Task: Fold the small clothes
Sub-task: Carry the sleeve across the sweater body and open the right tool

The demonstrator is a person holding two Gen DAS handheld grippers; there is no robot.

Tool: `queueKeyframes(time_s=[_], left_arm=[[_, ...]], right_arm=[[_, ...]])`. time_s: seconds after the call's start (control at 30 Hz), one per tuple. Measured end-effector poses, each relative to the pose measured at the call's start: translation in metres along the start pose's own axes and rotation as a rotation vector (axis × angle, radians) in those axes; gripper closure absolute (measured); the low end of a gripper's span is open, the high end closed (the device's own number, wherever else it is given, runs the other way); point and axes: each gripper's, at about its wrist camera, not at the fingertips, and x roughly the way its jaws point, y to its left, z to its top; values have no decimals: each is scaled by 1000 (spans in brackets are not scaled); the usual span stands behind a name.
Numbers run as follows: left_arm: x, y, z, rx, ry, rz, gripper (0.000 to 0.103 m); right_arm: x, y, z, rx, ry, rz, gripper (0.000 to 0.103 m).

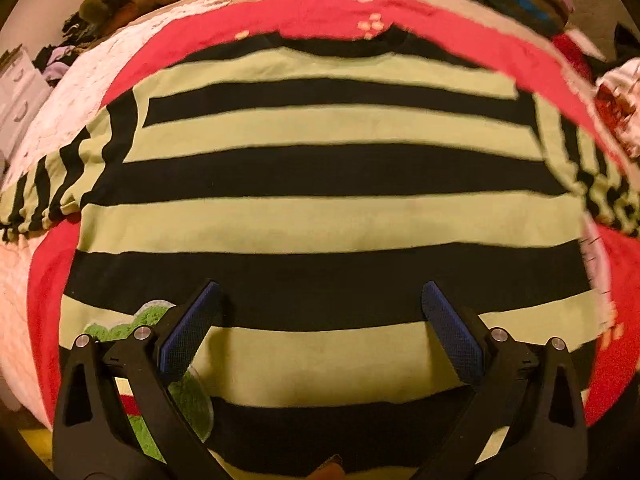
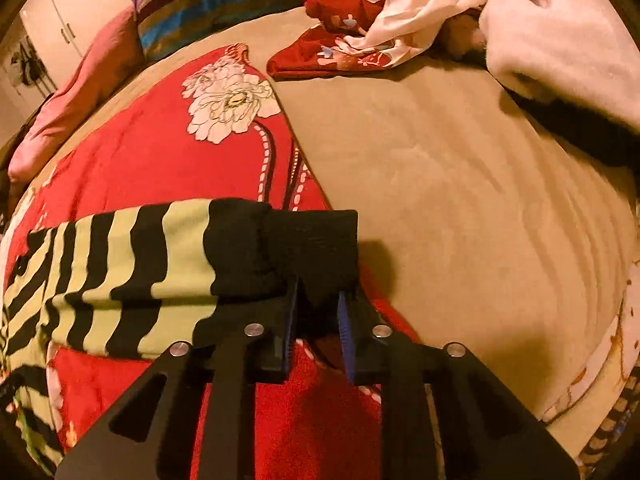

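A green-and-black striped sweater lies spread flat across the middle of the left wrist view, collar toward the top of the frame and sleeves trailing off to the left and right edges. It rests on a red flowered blanket that covers part of a tan bedsheet.

In the left wrist view the left gripper sits at the lower centre over the sweater's lower stripes, its blue pads spread wide with nothing between them.

In the right wrist view one striped sleeve runs from the left edge to the centre and ends in a black cuff. The right gripper has its jaws drawn narrow around the cuff's lower edge, the fabric pinched between the pads.

A heap of pale and red clothes fills the upper right, and a striped pillow lies at the upper left
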Motion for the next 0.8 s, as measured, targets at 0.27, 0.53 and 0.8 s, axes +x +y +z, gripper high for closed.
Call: queueKeyframes(time_s=[0.27,0.53,0.8], left_arm=[[-41,-11,7,34,-159,-96,9],[-15,-49,15,95,-100,-153,9],[23,-66,-2,140,-11,-132,8]], right_arm=[[-12,-13,-4,223,-19,124,42],[11,-12,1,309,33,56,32],[-42,26,15,196,-143,88,85]])
